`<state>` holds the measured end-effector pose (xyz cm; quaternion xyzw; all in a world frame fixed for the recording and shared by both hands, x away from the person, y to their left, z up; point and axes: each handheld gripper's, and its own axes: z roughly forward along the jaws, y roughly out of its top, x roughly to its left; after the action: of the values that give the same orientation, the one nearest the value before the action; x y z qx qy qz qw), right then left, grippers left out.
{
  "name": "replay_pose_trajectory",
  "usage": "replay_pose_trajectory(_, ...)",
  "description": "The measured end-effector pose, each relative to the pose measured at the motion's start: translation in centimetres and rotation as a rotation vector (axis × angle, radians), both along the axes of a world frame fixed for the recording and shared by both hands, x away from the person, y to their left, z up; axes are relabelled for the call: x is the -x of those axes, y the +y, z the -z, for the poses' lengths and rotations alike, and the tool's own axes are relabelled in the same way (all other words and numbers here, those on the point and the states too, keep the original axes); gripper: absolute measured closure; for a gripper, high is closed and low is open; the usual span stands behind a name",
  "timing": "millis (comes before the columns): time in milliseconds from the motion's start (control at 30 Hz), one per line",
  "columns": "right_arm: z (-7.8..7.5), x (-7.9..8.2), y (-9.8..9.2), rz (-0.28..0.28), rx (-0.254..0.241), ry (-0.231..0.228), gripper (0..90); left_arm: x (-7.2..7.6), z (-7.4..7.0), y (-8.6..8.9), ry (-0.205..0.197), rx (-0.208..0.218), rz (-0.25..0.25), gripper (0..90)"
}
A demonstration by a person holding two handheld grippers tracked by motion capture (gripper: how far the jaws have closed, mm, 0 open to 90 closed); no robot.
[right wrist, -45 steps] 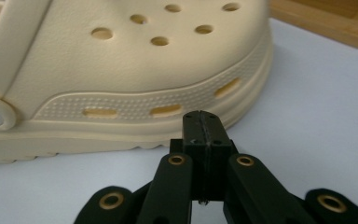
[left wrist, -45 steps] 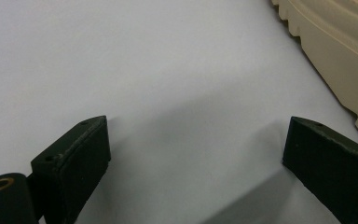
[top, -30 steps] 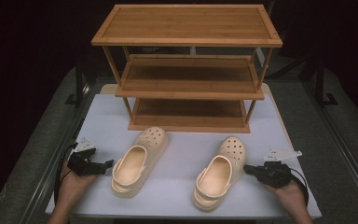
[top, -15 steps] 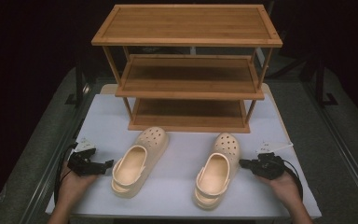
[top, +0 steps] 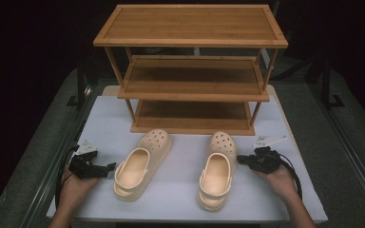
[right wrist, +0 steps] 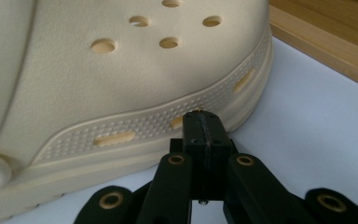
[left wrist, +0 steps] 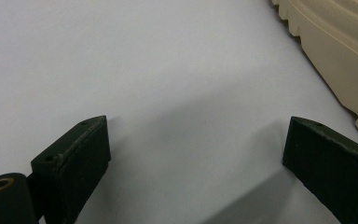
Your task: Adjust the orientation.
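From above, I see my left claw (top: 108, 169) resting on the white tabletop (top: 180, 199), its jaws apart, just beside the left clog (top: 140, 165). My right claw (top: 240, 159) sits at the side of the right clog (top: 217, 169); both clogs lie before the wooden rack (top: 190, 71), toes toward it.

Along the left claw (left wrist: 196, 154), the jaws stand wide with bare tabletop (left wrist: 144, 70) between them (the clog's sole (left wrist: 335, 56) at the upper right).

Along the right claw (right wrist: 204, 123), the jaws are pressed together, empty, the tip at the clog's (right wrist: 121, 70) dotted side band.
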<state>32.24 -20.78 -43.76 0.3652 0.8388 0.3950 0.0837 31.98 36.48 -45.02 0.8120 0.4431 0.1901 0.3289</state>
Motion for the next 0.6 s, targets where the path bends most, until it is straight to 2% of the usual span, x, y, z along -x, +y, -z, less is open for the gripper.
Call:
replay_pose_trajectory(333, 0.1, -1.6, 1.5, -0.008, -0.009, 0.002, 90.0, 0.0, 0.0, 0.0, 0.000, 0.000, 0.000, 6.6)
replay_pose_trajectory(467, 0.2, -2.2, 2.0, -0.007, -0.027, 0.011, 90.0, 0.0, 0.0, 0.0, 0.000, 0.000, 0.000, 6.6)
replay_pose_trajectory(600, 0.2, -2.7, 2.7, -0.013, -0.018, 0.008, 90.0, 0.0, 0.0, 0.0, 0.000, 0.000, 0.000, 6.6)
